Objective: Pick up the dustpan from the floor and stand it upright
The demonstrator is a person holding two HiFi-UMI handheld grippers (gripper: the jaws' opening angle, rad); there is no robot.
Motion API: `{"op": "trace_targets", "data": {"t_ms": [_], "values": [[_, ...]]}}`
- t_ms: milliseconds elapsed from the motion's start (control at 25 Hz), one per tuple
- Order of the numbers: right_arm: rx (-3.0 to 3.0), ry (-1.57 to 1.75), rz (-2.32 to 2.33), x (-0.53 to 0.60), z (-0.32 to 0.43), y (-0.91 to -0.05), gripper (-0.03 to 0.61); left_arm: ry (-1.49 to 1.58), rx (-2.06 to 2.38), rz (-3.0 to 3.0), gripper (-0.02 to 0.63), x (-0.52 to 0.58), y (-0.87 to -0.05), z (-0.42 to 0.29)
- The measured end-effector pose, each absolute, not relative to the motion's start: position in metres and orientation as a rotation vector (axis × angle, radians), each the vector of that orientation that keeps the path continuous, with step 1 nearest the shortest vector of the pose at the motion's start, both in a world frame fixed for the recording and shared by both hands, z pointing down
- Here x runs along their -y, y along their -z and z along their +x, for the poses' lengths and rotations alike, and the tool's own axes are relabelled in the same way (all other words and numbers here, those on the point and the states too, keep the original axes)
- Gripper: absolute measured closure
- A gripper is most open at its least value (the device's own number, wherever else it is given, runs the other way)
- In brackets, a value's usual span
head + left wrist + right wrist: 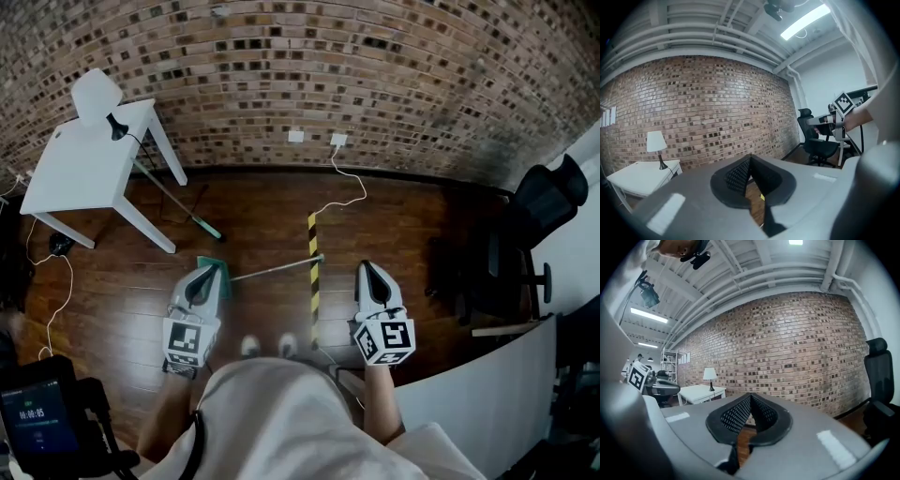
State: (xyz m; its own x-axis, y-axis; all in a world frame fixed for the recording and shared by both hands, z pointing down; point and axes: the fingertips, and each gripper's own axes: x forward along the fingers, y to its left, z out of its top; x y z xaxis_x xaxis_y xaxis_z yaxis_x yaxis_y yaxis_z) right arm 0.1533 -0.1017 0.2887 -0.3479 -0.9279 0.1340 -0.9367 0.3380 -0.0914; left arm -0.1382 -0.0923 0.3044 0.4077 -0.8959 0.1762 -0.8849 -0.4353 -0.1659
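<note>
Head view: grey left gripper [209,271] and right gripper [367,268] sit lower-middle, jaws pressed together, empty; teal long-handled dustpan [224,280] lies flat at centre.

Teal dustpan [214,263]; white table [84,169]

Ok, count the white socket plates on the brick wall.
2. Both sit low on the brick wall, side by side: the left white plate, bare, and the right white plate, with a white cable hanging from it. The white table may hide others.
</note>
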Motion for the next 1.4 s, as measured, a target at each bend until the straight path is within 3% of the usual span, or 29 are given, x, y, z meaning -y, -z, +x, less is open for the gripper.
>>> {"op": "trace_targets", "data": {"t_ms": [760, 1080, 1400], "values": [[2.383, -0.218, 1.762, 0.144, 0.126, -0.312, 0.554, 0.432, -1.351, -2.709, 0.612, 0.164, -0.327, -0.148], [2.230, -0.405, 1.789, 0.183, 0.172, -0.418, 0.543, 0.591, -1.259, -2.823, 0.612, 0.226, -0.399, -0.098], [2.173, -0.550, 1.589, 0.239, 0.203, -0.582, 0.518, 0.789, -1.191, -2.929, 0.612, 0.284, -0.520, -0.020]]}}
